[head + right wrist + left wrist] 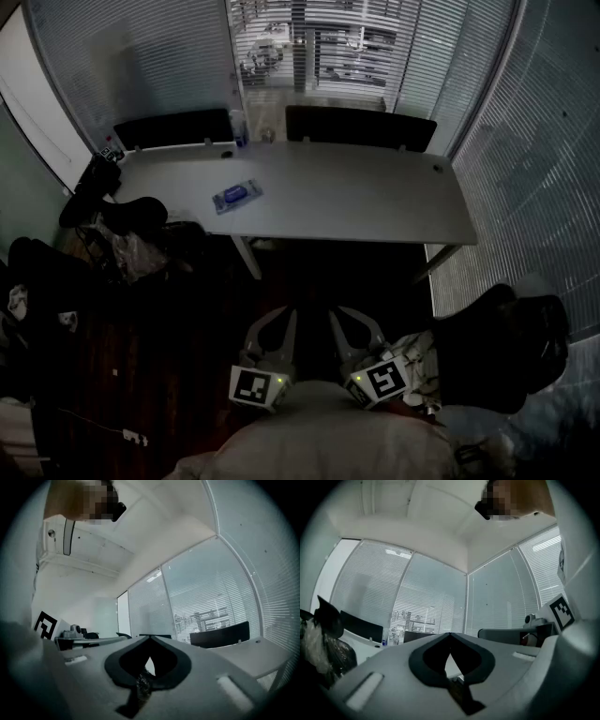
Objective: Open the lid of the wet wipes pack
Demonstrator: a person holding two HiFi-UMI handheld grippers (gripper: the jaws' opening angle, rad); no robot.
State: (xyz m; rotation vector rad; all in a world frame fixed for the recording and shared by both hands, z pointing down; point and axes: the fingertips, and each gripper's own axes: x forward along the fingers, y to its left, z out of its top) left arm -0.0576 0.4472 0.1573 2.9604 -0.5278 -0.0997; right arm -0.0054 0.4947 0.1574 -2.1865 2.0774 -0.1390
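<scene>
The wet wipes pack [237, 196] lies flat on the white table [375, 197], left of its middle, blue with a lid on top that looks closed. Both grippers are held low and close to the person's body, far from the table. In the head view the left gripper [279, 321] and the right gripper [345, 319] sit side by side over the dark floor. The left gripper [450, 634] has its jaws meeting at the tips, with nothing between them. The right gripper [150, 638] is likewise shut and empty. The pack does not show in either gripper view.
Two black chairs [173, 127] [361, 125] stand behind the table, and a small bottle [238, 127] is at its far edge. Black bags and clutter [108, 216] pile up at the table's left end. A black chair [497, 347] is near my right. Blinds cover the glass walls.
</scene>
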